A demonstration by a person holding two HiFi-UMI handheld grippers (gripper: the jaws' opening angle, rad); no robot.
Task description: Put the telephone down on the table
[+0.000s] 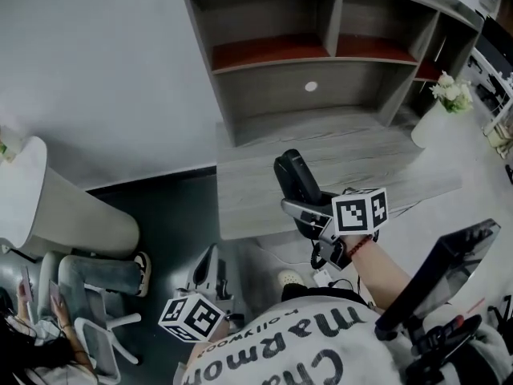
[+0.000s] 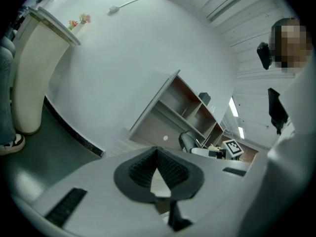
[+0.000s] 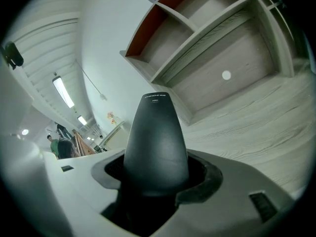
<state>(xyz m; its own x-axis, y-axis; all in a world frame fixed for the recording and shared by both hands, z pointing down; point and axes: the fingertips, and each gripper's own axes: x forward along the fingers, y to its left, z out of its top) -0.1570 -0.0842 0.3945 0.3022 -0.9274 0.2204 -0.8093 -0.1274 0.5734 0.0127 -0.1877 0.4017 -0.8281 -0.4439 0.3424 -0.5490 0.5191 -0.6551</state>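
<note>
Right gripper (image 3: 156,179) jaws are clamped on the telephone (image 3: 155,132), best lowered level onto the table (image 3: 256,127); left gripper (image 2: 158,157) is closed, empty.

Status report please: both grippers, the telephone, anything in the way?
Right gripper shut on telephone, held above table, not down. Left gripper shut, empty. Nothing in the way.

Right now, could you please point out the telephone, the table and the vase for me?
telephone (image 3: 155,137), right gripper view, middle of its black body.
table (image 1: 256,195), head view, bare wooden top.
vase (image 1: 427,127), head view, white body.
</note>
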